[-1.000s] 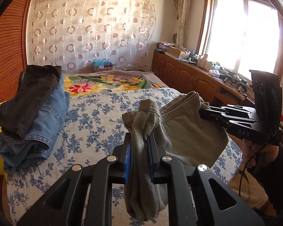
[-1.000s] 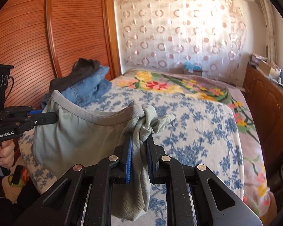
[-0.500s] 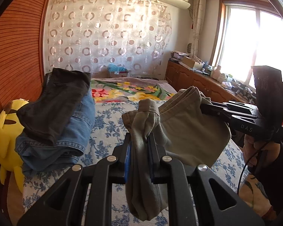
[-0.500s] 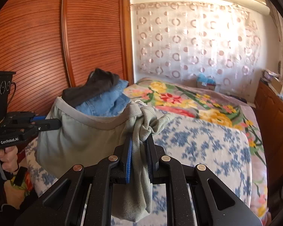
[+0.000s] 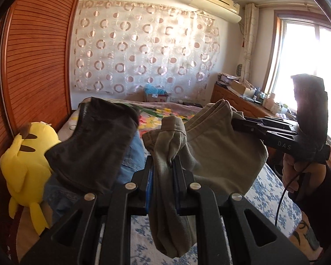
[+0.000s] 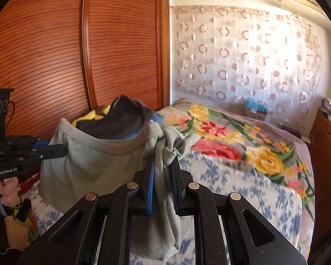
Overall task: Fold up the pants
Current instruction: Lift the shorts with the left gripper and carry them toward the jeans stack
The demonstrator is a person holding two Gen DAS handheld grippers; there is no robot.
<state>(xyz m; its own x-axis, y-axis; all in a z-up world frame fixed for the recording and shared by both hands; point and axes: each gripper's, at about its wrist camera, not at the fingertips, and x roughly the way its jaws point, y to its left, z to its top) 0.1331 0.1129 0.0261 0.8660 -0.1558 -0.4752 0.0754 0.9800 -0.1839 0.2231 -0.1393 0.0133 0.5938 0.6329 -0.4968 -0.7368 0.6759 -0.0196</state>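
Folded grey-green pants (image 5: 220, 154) hang in the air between both grippers, above the bed. My left gripper (image 5: 163, 167) is shut on one bunched end, with cloth drooping below its jaws. My right gripper (image 6: 163, 167) is shut on the other end of the pants (image 6: 88, 165). In the left wrist view the right gripper (image 5: 238, 122) pinches the far edge at right, held by a hand (image 5: 295, 172). In the right wrist view the left gripper (image 6: 59, 149) pinches the pants' edge at left.
A stack of folded dark pants (image 5: 94, 143) over blue jeans (image 5: 130, 161) lies by a yellow plush toy (image 5: 26, 165) against the wooden wardrobe (image 6: 55, 55). The bed (image 6: 242, 176) has blue-flowered sheet and a floral blanket (image 6: 220, 128). Cabinets (image 5: 238, 101) stand under the window.
Both grippers have carried the pants up and leftward toward the folded stack by the wardrobe. The plush toy has come into view. Both grips are unchanged.
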